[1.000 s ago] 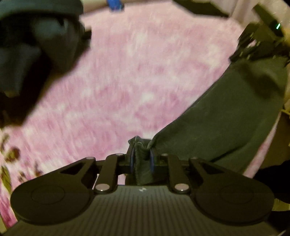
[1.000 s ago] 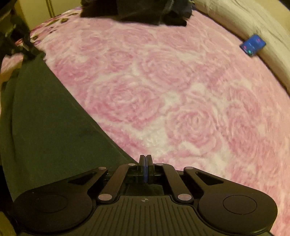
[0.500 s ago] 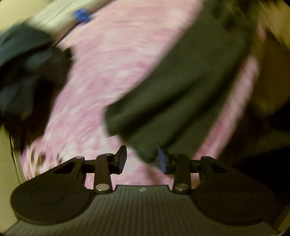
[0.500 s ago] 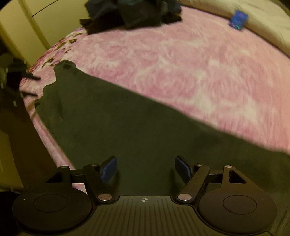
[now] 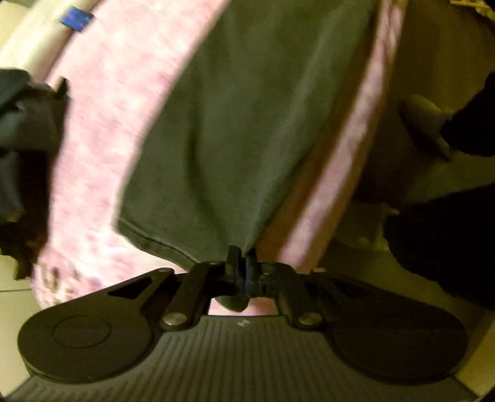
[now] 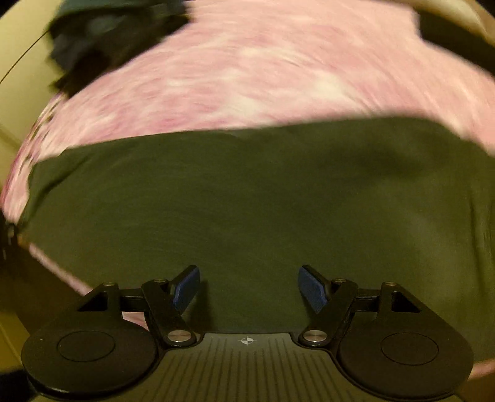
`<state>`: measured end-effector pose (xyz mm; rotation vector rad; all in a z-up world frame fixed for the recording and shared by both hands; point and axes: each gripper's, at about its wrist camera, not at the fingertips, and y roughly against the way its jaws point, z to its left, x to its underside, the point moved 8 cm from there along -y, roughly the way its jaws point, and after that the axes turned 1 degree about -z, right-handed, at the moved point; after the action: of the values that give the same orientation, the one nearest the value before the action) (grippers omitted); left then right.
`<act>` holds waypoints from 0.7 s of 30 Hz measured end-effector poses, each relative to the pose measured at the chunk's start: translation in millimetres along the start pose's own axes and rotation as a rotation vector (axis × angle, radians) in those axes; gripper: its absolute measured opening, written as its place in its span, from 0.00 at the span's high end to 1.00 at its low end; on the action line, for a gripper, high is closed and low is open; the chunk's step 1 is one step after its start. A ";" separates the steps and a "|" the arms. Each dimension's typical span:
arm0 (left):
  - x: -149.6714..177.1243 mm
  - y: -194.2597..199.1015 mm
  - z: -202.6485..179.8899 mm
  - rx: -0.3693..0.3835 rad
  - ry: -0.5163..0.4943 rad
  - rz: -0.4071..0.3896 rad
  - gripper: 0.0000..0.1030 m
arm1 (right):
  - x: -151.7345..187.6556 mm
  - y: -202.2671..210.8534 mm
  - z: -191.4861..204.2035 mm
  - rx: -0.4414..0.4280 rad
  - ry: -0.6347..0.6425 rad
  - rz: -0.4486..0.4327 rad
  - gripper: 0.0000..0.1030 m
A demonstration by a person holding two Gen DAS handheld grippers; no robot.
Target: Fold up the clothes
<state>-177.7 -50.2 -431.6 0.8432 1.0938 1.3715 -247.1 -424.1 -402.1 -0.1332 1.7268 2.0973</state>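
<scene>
A dark olive garment (image 6: 247, 216) lies spread on the pink rose-patterned blanket (image 6: 263, 77) of my bed, its hemmed corner pinched in my left gripper (image 5: 243, 266), whose jaws have just been closing onto the cloth. My right gripper (image 6: 249, 287) hangs over the same garment with its blue pads (image 6: 185, 289) spread wide, gripping nothing. A heap of dark clothes (image 6: 102, 34) sits at the blanket's far edge, with a small blue object (image 5: 75, 20) on the pale bedding beyond.
</scene>
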 end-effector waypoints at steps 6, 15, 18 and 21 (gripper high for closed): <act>-6.2 26.9 25.4 0.041 0.094 0.024 0.77 | 14.2 42.3 -101.2 0.110 -0.289 -0.104 0.28; -134.2 47.5 44.9 0.087 0.218 -0.091 0.75 | 33.5 113.3 -215.1 0.426 -0.382 -0.097 0.11; -194.8 54.1 30.7 0.121 0.238 -0.137 0.73 | 39.5 130.2 -218.7 0.417 -0.352 -0.073 0.11; -239.6 63.4 13.8 0.141 0.238 -0.161 0.70 | 46.8 136.8 -218.0 0.389 -0.344 -0.035 0.11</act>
<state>-158.8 -281.0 -342.2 0.6870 1.4249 1.2926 -381.8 -640.0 -341.2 0.2914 1.8536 1.6055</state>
